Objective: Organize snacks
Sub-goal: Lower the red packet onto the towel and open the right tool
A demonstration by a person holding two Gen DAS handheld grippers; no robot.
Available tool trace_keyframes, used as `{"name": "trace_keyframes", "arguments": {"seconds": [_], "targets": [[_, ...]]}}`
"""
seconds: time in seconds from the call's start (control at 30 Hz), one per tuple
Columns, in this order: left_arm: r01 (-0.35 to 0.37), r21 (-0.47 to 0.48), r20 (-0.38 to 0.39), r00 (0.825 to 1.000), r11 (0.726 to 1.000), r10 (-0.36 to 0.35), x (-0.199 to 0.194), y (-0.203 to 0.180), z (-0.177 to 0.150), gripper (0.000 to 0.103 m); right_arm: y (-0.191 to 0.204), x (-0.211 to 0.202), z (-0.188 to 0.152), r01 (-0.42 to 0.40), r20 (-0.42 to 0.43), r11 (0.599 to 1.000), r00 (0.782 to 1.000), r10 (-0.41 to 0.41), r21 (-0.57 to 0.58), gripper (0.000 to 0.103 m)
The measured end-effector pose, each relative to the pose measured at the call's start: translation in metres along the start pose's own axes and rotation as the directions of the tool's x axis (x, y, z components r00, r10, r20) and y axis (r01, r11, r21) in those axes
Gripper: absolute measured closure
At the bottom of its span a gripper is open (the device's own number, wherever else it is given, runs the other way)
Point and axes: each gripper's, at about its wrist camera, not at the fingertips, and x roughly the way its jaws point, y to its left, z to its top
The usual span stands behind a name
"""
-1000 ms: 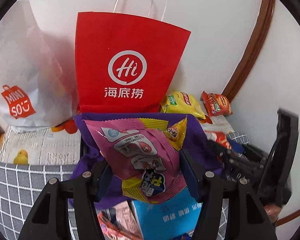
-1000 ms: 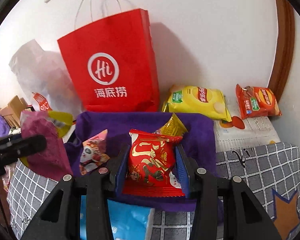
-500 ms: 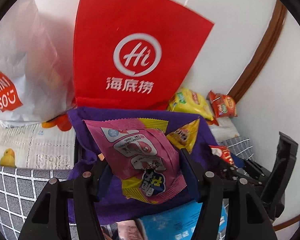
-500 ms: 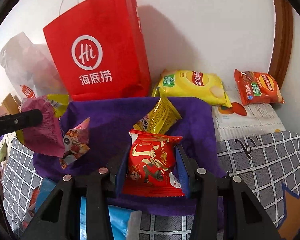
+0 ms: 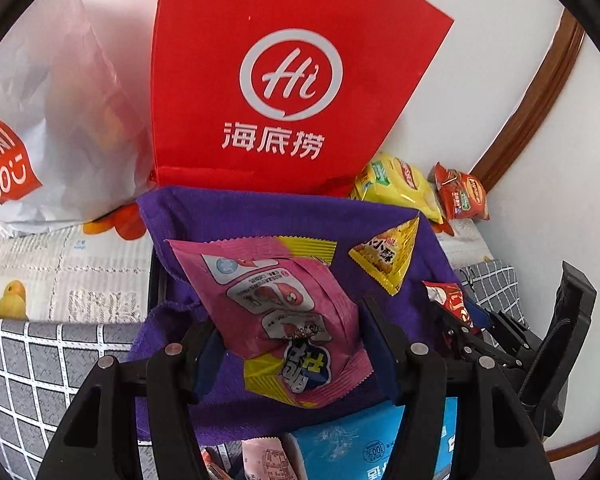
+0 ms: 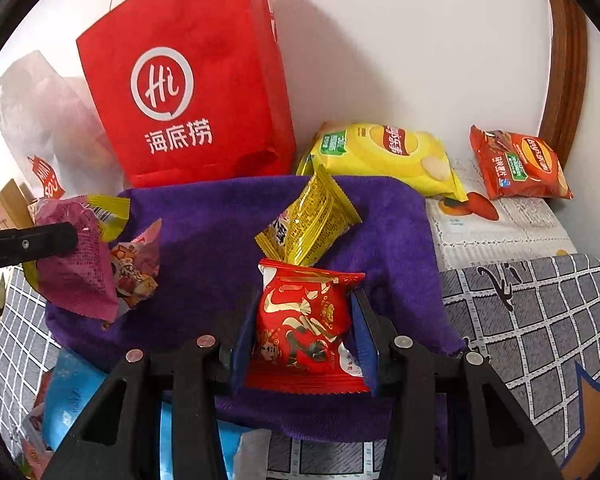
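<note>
Purple cloth [image 5: 380, 232] nearer than before

bright, sharp, fisheye-warped edges, soft shadows

The surface [image 6: 540, 312] wears a grey cloth with a white grid. At its back, along the wall, lies a pale printed sheet [image 6: 496, 224] with fruit pictures. A purple towel [image 6: 220, 256] is spread in the middle. On the towel lie a yellow packet [image 6: 312, 220] and a small pink one [image 6: 136, 268]. Behind the towel a red bag [image 6: 188, 92] stands upright against the wall, with a white bag [image 5: 48, 120] just beside it. On the printed sheet rest a yellow chip bag [image 6: 384, 156] and, apart from it, an orange chip bag [image 6: 516, 164]. A blue pack [image 5: 372, 436] sits at the towel's near edge.
</note>
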Motion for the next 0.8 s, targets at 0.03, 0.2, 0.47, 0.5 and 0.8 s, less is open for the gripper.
{"name": "trace_keyframes", "arguments": {"seconds": [0.03, 0.2, 0.47, 0.5, 0.8], "targets": [[0.004, -0.001, -0.005, 1.0, 1.0, -0.004, 0.001, 0.0, 0.0, 0.043, -0.001, 0.002, 0.0, 0.0, -0.004, 1.0, 1.0, 0.0, 0.004, 0.058], [0.012, 0.017, -0.012, 1.0, 1.0, -0.011, 0.003, -0.007, -0.002, 0.042, -0.003, 0.009, -0.004, 0.001, -0.016, 1.0, 1.0, -0.001, 0.019, 0.058], [0.012, 0.035, -0.022, 1.0, 0.999, -0.011, 0.006, -0.014, -0.003, 0.042, 0.0, 0.012, -0.006, 0.006, -0.019, 1.0, 1.0, -0.006, 0.011, 0.058], [0.012, 0.039, -0.023, 1.0, 0.999, -0.011, 0.006, -0.015, -0.003, 0.042, 0.0, 0.012, -0.006, 0.004, -0.021, 1.0, 1.0, -0.004, 0.009, 0.058], [0.018, 0.029, -0.027, 0.999, 0.999, -0.017, 0.008, -0.012, -0.003, 0.042, 0.004, 0.004, -0.005, -0.028, 0.003, 1.0, 1.0, 0.028, -0.003, 0.039]]}}
